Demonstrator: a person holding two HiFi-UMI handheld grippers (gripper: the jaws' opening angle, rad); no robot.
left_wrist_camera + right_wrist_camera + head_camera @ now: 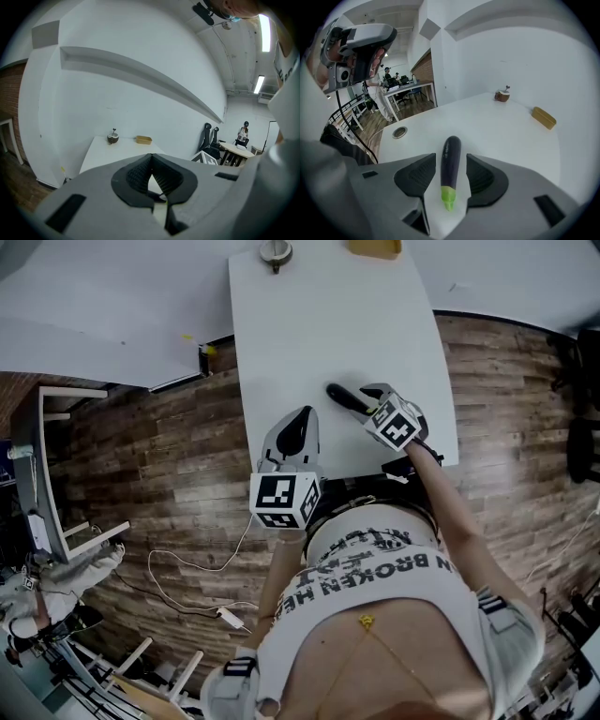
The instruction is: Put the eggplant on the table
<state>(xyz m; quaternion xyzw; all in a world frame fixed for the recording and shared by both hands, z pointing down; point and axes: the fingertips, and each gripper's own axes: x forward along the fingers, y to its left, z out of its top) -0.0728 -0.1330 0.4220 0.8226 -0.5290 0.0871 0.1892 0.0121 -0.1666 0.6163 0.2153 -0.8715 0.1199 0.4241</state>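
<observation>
The eggplant (451, 161) lies flat on the tabletop (501, 126), between my right fingers (416, 180), which stand released and clear of it. My left fingers (137, 177) are clenched on nothing. It looks light, smooth and slippery to me; I'd take it gently at the purple middle.

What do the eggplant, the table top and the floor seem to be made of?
Eggplant: probably plastic, a toy; evenly glossy purple skin, bright green moulded-looking stem.
Table: smooth matte white board, perhaps laminate; no grain shows.
Floor: wood or wood-look planks; short brown boards with visible grain.
</observation>
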